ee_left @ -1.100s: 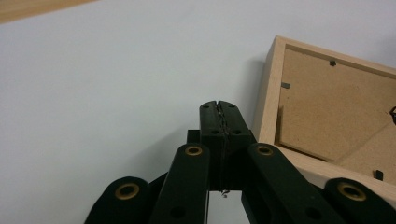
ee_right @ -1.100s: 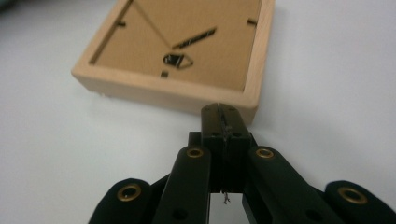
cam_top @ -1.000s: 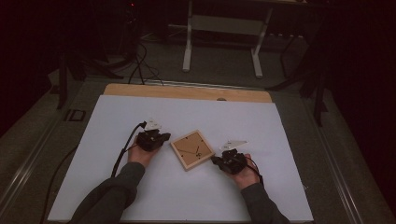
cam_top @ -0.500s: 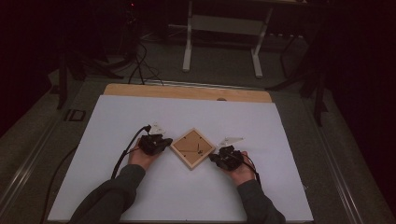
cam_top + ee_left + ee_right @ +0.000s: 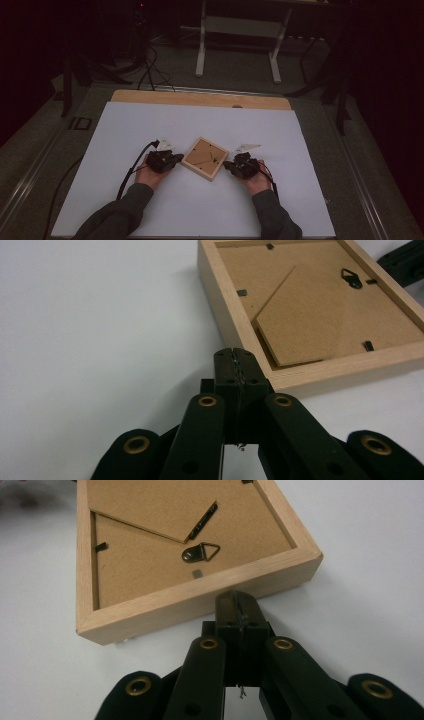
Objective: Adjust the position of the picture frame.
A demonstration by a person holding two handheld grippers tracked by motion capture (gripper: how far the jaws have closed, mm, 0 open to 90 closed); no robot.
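One wooden picture frame (image 5: 204, 159), lying back side up, is flanked by two closed grippers near the middle of the white worktop (image 5: 150, 125).

The frame sits turned like a diamond, a little nearer the worktop's near edge than its far one, its fold-out stand panel (image 5: 320, 315) and single brass hanging ring (image 5: 200, 553) facing up. The left gripper (image 5: 234, 356) has its jaws pressed together on nothing, its tip right at one outer side of the frame; the right gripper (image 5: 235, 600) is likewise closed and empty, its tip at the opposite side. Closed tips set against opposite sides suggest the person means to steady or nudge the frame rather than pick it up. Count: one frame, two grippers, one hand on each.
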